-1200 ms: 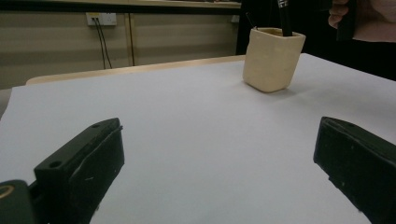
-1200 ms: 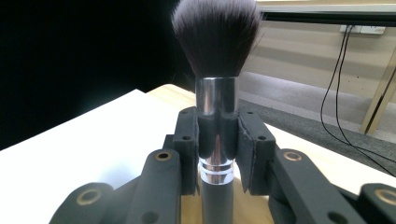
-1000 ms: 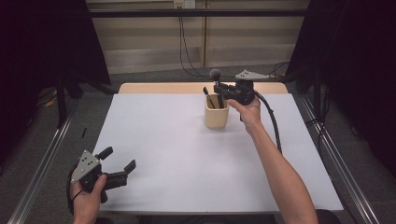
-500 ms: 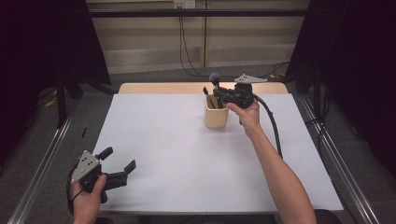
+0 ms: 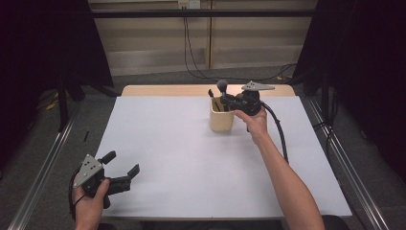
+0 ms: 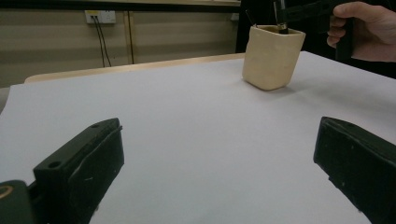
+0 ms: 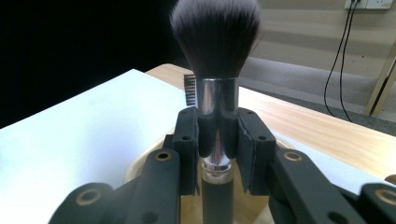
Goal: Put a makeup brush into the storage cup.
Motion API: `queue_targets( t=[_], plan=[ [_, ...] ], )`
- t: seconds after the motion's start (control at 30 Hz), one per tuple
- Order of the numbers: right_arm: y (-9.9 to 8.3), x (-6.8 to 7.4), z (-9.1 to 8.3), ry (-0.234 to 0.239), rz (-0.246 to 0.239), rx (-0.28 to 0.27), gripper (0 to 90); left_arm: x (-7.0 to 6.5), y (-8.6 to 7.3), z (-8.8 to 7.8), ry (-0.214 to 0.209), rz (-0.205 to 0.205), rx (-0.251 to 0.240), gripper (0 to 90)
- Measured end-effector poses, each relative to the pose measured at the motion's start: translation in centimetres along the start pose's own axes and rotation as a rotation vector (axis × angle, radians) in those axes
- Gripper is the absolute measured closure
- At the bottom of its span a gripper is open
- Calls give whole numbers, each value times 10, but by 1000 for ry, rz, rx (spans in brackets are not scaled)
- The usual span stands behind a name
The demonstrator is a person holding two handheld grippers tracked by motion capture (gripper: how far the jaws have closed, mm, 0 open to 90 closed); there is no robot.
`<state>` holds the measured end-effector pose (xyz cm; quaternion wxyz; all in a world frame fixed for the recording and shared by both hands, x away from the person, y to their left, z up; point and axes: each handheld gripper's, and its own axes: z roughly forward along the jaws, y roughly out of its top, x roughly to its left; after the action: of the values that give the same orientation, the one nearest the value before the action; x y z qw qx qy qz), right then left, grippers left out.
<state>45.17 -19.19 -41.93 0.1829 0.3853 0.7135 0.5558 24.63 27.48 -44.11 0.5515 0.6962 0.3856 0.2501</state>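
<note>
A cream cup (image 5: 221, 119) stands at the far middle of the white table; it also shows in the left gripper view (image 6: 272, 56). My right gripper (image 5: 226, 101) is shut on the silver ferrule of a makeup brush (image 7: 216, 56), which stands upright with its dark handle down in the cup (image 7: 140, 169). The brush's round head (image 5: 222, 85) rises above the rim. A small dark comb-like tool (image 7: 188, 90) stands in the cup behind it. My left gripper (image 5: 122, 165) rests open at the near left corner, nothing between its pads (image 6: 81, 161).
White sheet covers the table (image 5: 191, 158), with a strip of wood (image 5: 167, 90) bare at the far edge. The right gripper's cable (image 5: 280, 134) trails over the table's right side. Metal rails (image 5: 48, 153) run along both sides.
</note>
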Motion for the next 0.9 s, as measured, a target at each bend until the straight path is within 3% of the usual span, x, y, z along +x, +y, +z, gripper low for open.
queue_targets(
  t=[0.5, 0.9],
  plan=[
    [-2, 1, -1, -12, -11, 28, 667, 1, 0, 2, 0, -3, 1, 18],
    [-6, 2, -8, -20, -18, -6, 368, 0, 2, 6, -1, -8, -3, 18]
  ],
)
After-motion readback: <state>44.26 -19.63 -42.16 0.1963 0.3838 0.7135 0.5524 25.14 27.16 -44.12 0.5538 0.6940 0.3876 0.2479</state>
